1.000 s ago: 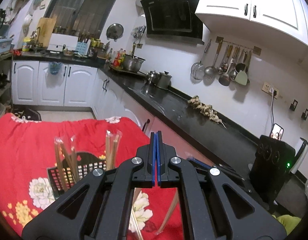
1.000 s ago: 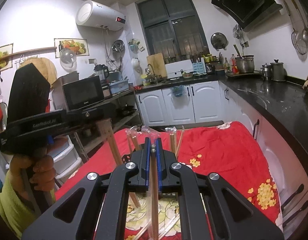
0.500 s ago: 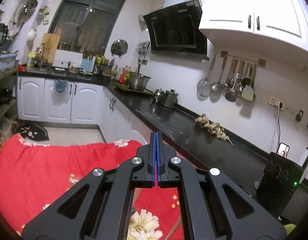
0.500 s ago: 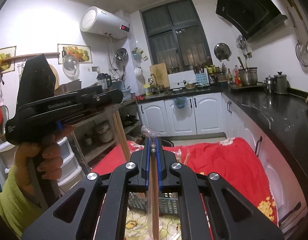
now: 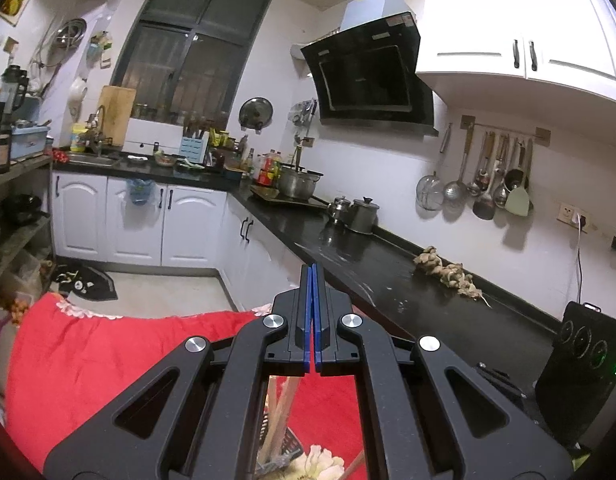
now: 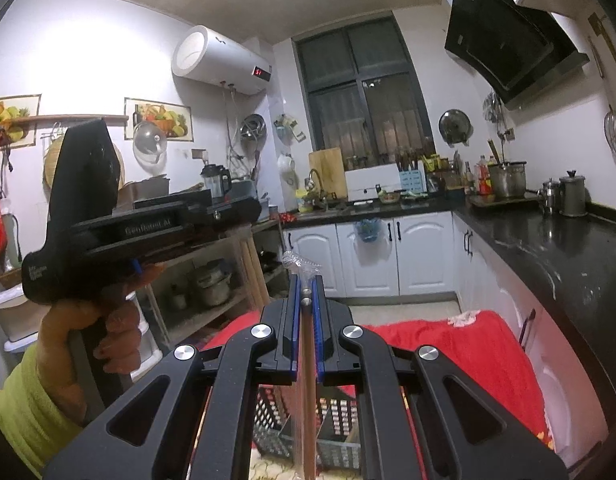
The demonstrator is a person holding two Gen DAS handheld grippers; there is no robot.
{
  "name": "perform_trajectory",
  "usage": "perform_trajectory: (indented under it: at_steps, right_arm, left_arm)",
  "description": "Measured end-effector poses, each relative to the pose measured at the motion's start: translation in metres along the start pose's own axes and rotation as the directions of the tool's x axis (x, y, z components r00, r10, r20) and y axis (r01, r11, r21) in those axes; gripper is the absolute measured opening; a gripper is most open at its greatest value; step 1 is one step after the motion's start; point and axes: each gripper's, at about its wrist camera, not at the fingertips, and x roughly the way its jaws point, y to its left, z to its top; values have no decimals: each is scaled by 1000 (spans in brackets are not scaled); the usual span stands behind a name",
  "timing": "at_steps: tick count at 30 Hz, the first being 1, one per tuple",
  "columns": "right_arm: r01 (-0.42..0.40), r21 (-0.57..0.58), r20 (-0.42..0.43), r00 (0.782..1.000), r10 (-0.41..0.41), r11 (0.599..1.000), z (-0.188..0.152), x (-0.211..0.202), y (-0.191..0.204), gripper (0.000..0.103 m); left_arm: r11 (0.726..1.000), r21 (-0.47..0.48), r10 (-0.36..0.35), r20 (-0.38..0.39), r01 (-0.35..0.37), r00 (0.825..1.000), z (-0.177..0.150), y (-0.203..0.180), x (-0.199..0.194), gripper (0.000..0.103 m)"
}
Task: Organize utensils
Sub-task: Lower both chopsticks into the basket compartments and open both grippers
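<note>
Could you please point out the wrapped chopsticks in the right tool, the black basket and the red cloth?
wrapped chopsticks point(image 6: 308, 360), right wrist view, wooden shaft
black basket point(image 6: 340, 446), right wrist view, mesh wall
red cloth point(image 5: 107, 344), left wrist view, bare stretch

I see a red cloth point(image 5: 107, 356) with white and yellow flowers, black grippers with blue pads point(image 6: 295, 332), a black basket point(image 6: 336, 432), brown chopsticks point(image 6: 307, 380), a black counter point(image 5: 372, 264), white cabinets point(image 5: 135, 224) and my lime sleeve point(image 6: 23, 408).
</note>
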Motion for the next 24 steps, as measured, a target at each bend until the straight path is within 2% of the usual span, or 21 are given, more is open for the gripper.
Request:
perform_trajectory:
  at_steps: [6,10,16,19,24]
  right_arm:
    - [-12,0,41,999,12,1000,7,24,-5,6]
    - [10,-16,60,998,-9,1000,5,37,-8,6]
    - [58,-46,75,996,-55,997,-13,56,-17,6]
    - [81,-37,81,994,-77,996,-22,60,-21,6]
    - [99,-38,101,990,-95,994,-39,63,-27,6]
  left_arm:
    - [1000,-17,17,-10,-17,1000,-7,16,10,0]
    - [999,-42,29,-26,-30,999,-17,28,16,0]
    - [998,-42,38,-40,-39,998,-36,38,26,0]
    - [997,-77,19,-63,-23,998,-48,45,35,0]
    - [997,-62,32,-76,-36,997,-69,46,39,0]
